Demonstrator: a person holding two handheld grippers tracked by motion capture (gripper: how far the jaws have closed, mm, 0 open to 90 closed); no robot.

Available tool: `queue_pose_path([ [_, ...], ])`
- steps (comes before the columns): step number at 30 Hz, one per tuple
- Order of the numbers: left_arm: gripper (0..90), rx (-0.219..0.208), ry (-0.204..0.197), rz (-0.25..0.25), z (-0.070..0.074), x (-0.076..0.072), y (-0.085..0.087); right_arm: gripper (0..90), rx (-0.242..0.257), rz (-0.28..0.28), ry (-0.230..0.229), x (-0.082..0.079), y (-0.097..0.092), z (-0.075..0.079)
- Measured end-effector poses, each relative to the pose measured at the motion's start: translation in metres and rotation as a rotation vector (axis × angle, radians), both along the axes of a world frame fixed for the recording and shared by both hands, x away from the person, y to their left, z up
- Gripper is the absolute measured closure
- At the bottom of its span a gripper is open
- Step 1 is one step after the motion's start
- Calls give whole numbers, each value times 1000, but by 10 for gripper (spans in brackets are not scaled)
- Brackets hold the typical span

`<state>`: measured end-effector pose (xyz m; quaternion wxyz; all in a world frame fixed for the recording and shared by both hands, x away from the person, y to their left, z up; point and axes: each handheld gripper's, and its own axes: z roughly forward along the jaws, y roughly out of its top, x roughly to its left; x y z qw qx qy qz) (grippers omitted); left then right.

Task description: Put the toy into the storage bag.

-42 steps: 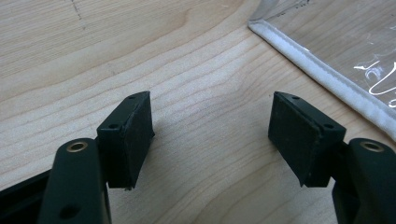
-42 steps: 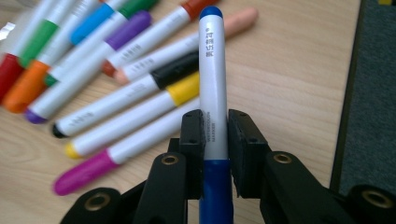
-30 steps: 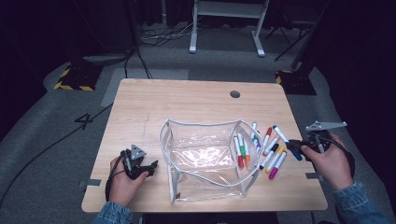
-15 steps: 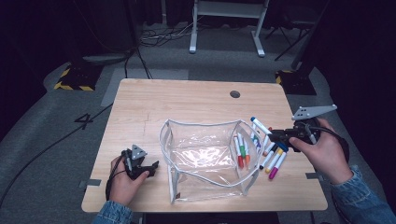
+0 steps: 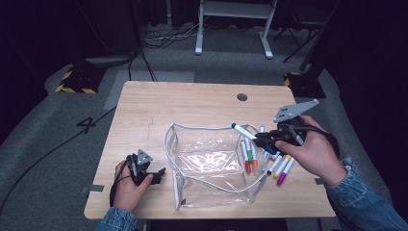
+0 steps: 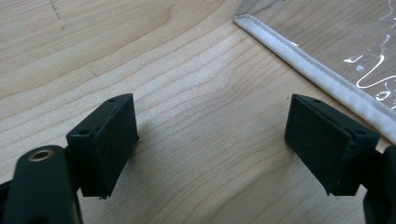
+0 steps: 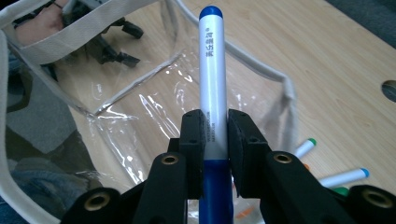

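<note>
A blue marker [image 7: 214, 88] is pinched at mid-barrel by the right gripper [image 5: 263, 140] and held above the rim of the clear bag [image 5: 211, 163]. It is judged light, stiff and smooth, so a grip across the barrel is suitable. The bag is judged soft and floppy; it stands open on the table [image 5: 192, 106] and appears empty. More markers [image 5: 281, 166] lie just beside it. The left gripper [image 6: 210, 140] has just been opening, is spread near the bag's edge, and nothing is between its jaws.
</note>
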<state>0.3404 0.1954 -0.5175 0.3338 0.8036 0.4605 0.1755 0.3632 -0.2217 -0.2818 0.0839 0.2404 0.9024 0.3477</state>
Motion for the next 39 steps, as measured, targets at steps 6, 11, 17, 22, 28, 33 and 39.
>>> queue_pose_path([
  [6, 150, -2, 0, -3, 0, 1, -1, 773, -40, 71, 21, 0, 30, -3],
  [11, 150, -2, 0, -3, 0, 1, -1, 773, -62, 142, 54, -2, 56, -10],
  [17, 143, 3, 2, -4, 0, 1, -1, 773, -114, 213, 90, -4, 81, -18],
  [22, 137, 2, 5, -3, 0, 2, -2, 773, -166, 268, 118, -3, 101, -27],
  [28, 136, 2, 5, -3, 0, 2, -2, 773, -232, 328, 151, -3, 121, -39],
  [33, 137, 2, 5, -3, 0, 2, -2, 773, -299, 367, 183, -3, 133, -48],
  [39, 137, 2, 4, -3, 0, 2, -2, 772, -371, 397, 212, -1, 143, -61],
])
